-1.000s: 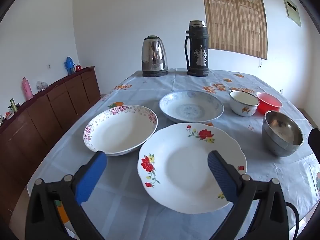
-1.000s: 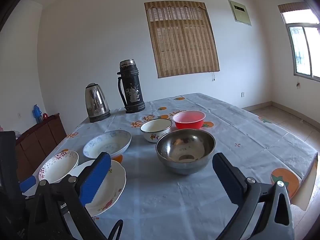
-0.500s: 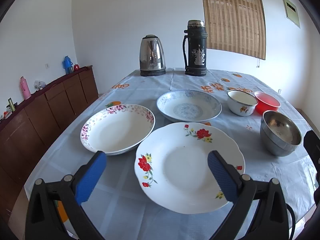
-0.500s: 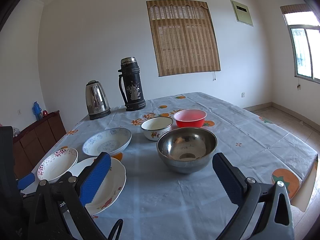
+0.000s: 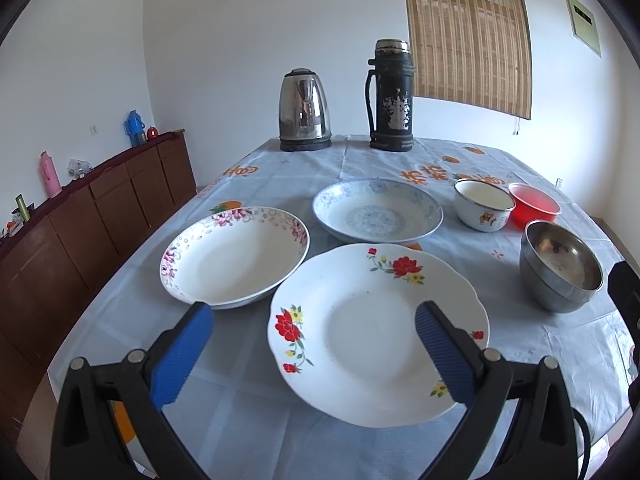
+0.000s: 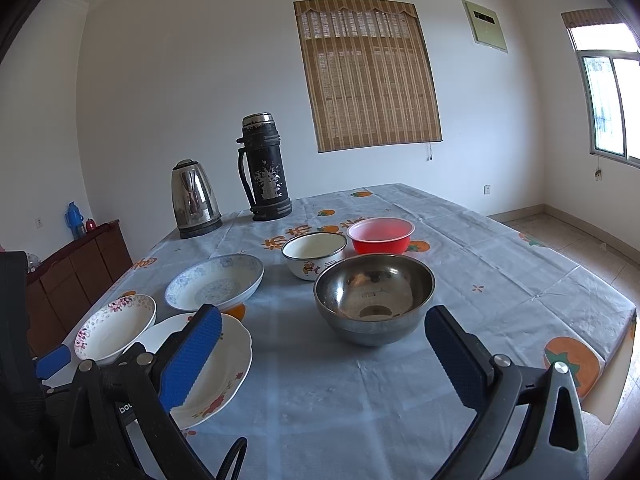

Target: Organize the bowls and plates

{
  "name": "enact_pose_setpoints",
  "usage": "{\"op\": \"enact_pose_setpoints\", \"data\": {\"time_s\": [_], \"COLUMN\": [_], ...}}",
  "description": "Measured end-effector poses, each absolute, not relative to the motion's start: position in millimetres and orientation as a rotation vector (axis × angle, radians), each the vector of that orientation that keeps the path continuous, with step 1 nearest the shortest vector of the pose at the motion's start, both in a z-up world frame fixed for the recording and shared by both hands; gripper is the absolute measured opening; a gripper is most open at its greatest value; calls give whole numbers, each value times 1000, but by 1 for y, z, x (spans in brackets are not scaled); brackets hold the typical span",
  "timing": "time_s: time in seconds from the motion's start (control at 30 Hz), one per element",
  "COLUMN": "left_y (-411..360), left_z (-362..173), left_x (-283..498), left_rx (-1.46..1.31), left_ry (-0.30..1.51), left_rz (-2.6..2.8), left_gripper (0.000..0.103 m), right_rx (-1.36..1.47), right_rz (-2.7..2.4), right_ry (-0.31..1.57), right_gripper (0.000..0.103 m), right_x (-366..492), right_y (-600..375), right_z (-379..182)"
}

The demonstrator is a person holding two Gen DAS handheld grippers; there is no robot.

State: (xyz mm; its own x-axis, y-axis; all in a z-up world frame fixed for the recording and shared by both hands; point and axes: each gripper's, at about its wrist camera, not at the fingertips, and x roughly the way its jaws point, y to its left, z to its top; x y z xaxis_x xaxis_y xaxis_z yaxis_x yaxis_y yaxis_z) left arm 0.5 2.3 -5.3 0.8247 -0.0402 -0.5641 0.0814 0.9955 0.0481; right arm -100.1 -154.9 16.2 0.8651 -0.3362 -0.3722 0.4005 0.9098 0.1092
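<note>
On the counter (image 5: 280,168) in the left wrist view, three plates lie close together: a red-flowered plate (image 5: 378,330) nearest, a pink-rimmed plate (image 5: 236,254) just beside it to the left, and a blue-patterned plate (image 5: 378,212) behind. The left claw (image 5: 314,344) hangs above the red-flowered plate, spread wide and holding nothing, which looks like lining up on the plates as its share of the sorting. A white bowl (image 5: 484,204), a red bowl (image 5: 534,204) and a steel bowl (image 5: 560,266) sit grouped at the right, with a kettle (image 5: 305,110) and a flask (image 5: 391,96) at the far end, out of the way. This view alone shows the three plates whole. In the right wrist view, the right claw (image 6: 324,354) is likewise spread wide and empty, aimed at the steel bowl (image 6: 374,298), so the bowls seem to be its share. Behind stand the white bowl (image 6: 314,254) and the red bowl (image 6: 380,234), just beside one another. Only here does the bare right half of the counter (image 6: 500,280) show, free for a stack; the red-flowered plate (image 6: 224,364) is partly hidden by a blue finger. Nothing is stacked yet.
</note>
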Motion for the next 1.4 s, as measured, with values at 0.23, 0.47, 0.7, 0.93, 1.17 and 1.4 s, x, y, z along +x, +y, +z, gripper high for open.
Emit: {"op": "enact_pose_setpoints", "data": {"time_s": [0.23, 0.47, 0.7, 0.93, 1.17, 1.4], "left_y": [2, 2, 2, 2, 2, 3], "left_z": [-6, -5, -5, -5, -5, -6], "left_x": [0, 0, 0, 0, 0, 3], "left_rx": [70, 69, 69, 68, 68, 66], "left_ry": [598, 596, 597, 597, 597, 605], "left_rz": [-65, -64, -65, -65, -65, -65], "left_gripper": [103, 103, 103, 103, 103, 103], "right_rx": [186, 185, 184, 182, 179, 174], "right_rz": [-388, -387, -386, -386, -384, -381], "right_ry": [354, 355, 355, 355, 357, 354], "right_gripper": [102, 102, 102, 102, 102, 102], "right_x": [-101, -101, -100, -100, -99, -98], "right_y": [-155, -155, -154, -154, -152, -151], "right_z": [16, 16, 16, 17, 17, 17]}}
